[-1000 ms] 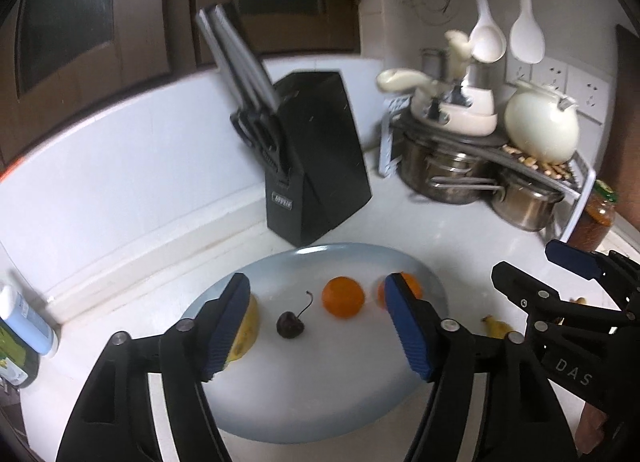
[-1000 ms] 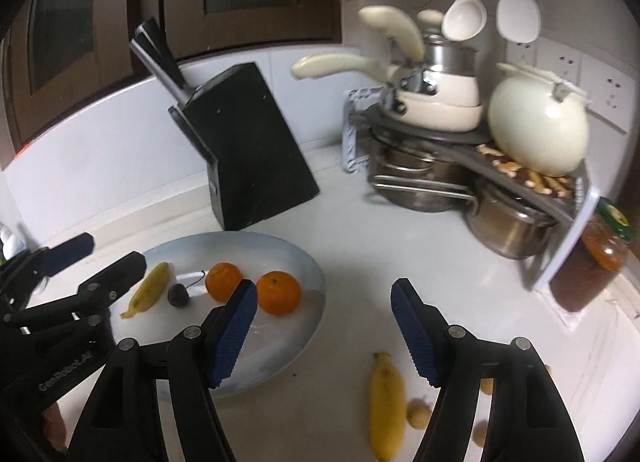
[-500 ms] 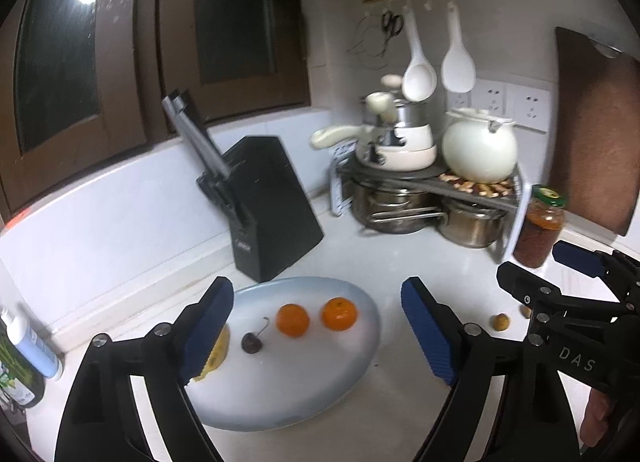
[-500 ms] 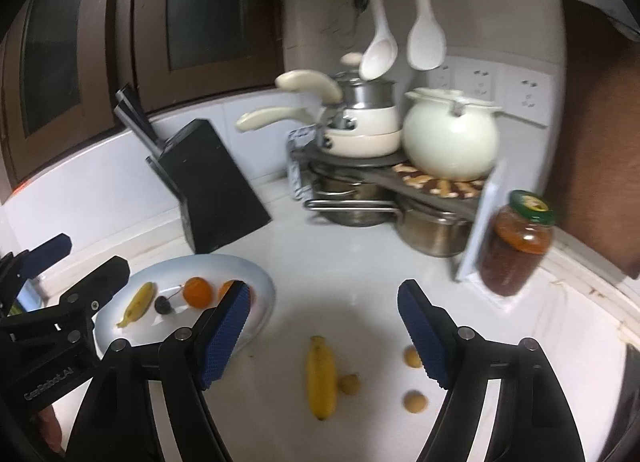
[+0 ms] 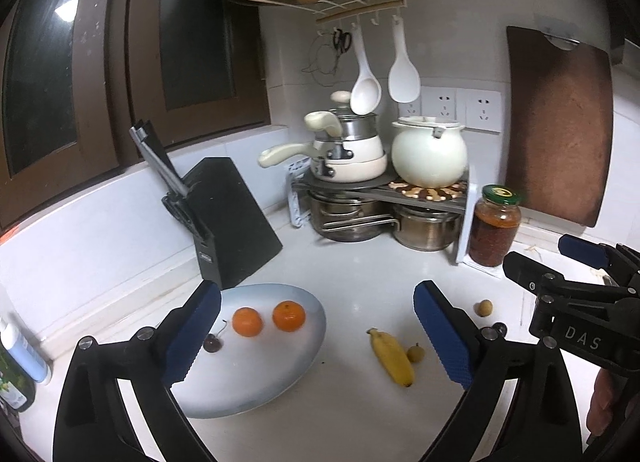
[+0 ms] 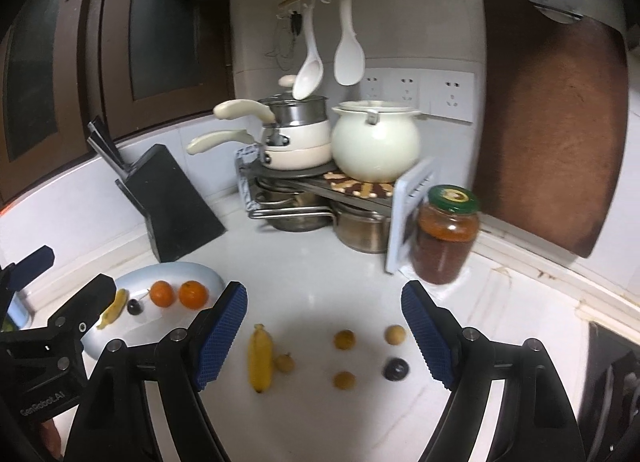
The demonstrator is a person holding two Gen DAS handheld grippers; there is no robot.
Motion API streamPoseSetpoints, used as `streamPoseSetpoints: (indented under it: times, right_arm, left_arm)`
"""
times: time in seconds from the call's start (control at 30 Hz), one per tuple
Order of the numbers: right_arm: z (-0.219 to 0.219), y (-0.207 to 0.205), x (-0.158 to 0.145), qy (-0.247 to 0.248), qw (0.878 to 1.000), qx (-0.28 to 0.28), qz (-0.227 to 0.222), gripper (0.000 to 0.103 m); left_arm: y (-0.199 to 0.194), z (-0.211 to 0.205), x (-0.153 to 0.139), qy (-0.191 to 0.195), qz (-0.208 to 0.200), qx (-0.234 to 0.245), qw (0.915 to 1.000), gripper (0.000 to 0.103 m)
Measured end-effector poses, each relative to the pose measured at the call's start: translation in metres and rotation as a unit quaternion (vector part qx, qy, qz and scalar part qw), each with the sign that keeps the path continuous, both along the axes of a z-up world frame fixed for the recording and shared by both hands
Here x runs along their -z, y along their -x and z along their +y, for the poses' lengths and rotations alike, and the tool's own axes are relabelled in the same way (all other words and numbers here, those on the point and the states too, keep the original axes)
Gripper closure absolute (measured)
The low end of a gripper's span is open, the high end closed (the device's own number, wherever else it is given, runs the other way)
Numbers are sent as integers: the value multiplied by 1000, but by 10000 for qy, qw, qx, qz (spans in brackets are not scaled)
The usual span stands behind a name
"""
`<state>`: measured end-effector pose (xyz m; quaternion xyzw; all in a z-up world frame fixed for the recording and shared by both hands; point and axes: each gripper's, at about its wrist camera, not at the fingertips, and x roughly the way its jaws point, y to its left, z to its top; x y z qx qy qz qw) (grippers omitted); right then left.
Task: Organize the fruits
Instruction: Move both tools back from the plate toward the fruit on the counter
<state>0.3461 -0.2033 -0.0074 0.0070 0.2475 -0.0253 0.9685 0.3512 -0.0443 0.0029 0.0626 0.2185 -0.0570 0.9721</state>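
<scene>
Pale oval plate [image 5: 288,376] on the white counter [image 5: 360,262], bearing two oranges [image 5: 247,321], a dark cherry [image 5: 212,343] and a small banana [image 6: 114,309]. Right of it, loose on the counter: a yellow banana [image 6: 260,358], four small tan fruits [image 6: 344,339] and one dark fruit [image 6: 395,368]. Left gripper [image 5: 316,336] and right gripper [image 6: 322,336]: jaws spread wide, empty, above the counter.

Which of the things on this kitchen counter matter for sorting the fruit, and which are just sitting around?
For the job: plate with two oranges, a cherry and a banana; loose banana; four small yellow-brown fruits; dark round fruit.

Just lying about: knife block, pot rack, jar, cutting board, hanging spoons.
</scene>
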Motion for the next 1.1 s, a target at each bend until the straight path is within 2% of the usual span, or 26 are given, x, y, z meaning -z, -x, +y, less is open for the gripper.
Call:
streamPoseSetpoints:
  times: [0.33,1.0,1.1]
  right_arm:
    - [-23,17,5,-60,9995,299,16,23]
    - [-60,15,42,-83,9965,694,455,23]
    - [-66,13,50,-105,9957,699,590,23]
  left_arm:
    - [10,-16,9,-20,72,173,9998,4]
    - [3,-46,49,-151,500,316,9981,5]
    - [1,-51,57,-184,565,321,9977,8]
